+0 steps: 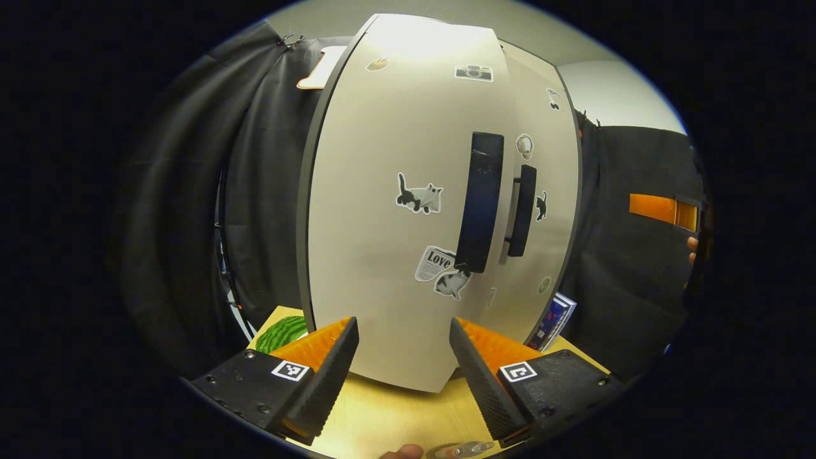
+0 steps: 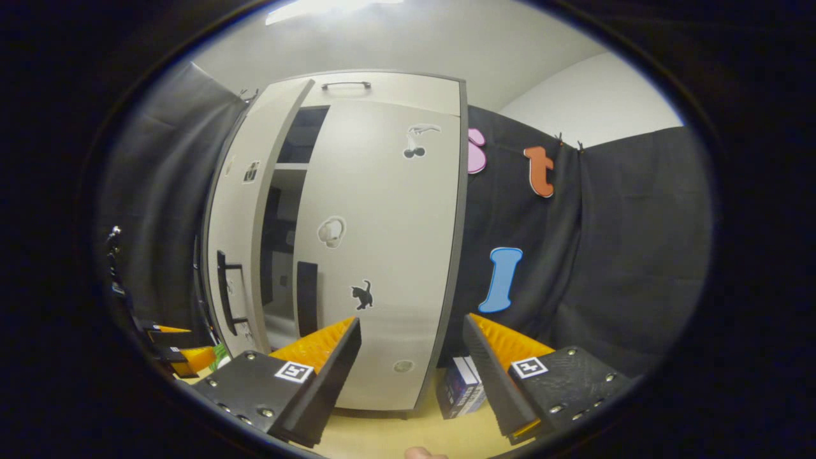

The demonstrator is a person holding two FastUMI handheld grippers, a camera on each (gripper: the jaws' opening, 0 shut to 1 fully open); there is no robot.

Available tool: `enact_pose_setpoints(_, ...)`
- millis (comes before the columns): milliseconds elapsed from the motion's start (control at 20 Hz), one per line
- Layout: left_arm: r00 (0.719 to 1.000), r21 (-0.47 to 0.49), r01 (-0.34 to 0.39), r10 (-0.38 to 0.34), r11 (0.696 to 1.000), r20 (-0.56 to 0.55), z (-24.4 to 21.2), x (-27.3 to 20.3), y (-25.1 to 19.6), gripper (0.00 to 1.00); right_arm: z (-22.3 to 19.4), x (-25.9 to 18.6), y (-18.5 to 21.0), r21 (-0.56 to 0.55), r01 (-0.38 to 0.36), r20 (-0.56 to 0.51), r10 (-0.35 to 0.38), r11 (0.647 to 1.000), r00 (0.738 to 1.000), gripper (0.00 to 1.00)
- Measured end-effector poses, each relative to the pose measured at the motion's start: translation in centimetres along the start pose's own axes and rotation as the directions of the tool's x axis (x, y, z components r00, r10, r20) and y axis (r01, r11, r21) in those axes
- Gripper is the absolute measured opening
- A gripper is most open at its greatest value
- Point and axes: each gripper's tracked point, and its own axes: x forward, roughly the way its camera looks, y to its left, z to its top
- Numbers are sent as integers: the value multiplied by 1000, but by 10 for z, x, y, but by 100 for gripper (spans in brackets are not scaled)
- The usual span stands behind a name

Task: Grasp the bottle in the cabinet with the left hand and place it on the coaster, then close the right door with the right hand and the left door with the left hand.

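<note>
- Left gripper (image 1: 403, 357), jaws wide and empty, faces the pale sticker-covered left cabinet door (image 1: 395, 242), not fully closed.
- Right gripper (image 2: 411, 357), jaws wide, faces the seemingly shut right door (image 2: 382, 255).
- Bottle's whereabouts: cannot tell.
- Next, probably: push the left door home.

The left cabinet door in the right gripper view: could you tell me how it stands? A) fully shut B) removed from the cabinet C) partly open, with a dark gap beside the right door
C: the left door angles outward, leaving a dark gap between it and the right door.
</note>
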Motion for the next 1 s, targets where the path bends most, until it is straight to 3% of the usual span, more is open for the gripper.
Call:
enact_pose_setpoints(400, 1000, 13, -23, 23, 1000, -7, 7, 10, 2, 93, -9, 18, 3, 7, -13, -12, 13, 1000, 1000, 97)
enact_pose_setpoints(500, 999, 16, -41, 41, 999, 6, 21, 9, 2, 93, -7, 21, 3, 8, -21, -8, 21, 1000, 1000, 93)
enact_pose_setpoints(750, 992, 25, -97, 95, 995, 80, 89, -4, -13, 93, 1, 23, -7, 11, -46, 11, 46, 999, 999, 93)
enact_pose_setpoints(800, 988, 37, -119, 115, 992, 101, 105, -8, -18, 89, 8, 23, -11, 13, -56, 19, 56, 998, 998, 97)
enact_pose_setpoints(850, 983, 49, -140, 133, 989, 126, 123, -14, -23, 93, 16, 23, -16, 15, -67, 34, 66, 998, 997, 97)
enact_pose_setpoints(1000, 965, 52, -188, 174, 981, 194, 175, -34, -46, 94, 50, 22, -33, 28, -90, 94, 87, 996, 992, 97)
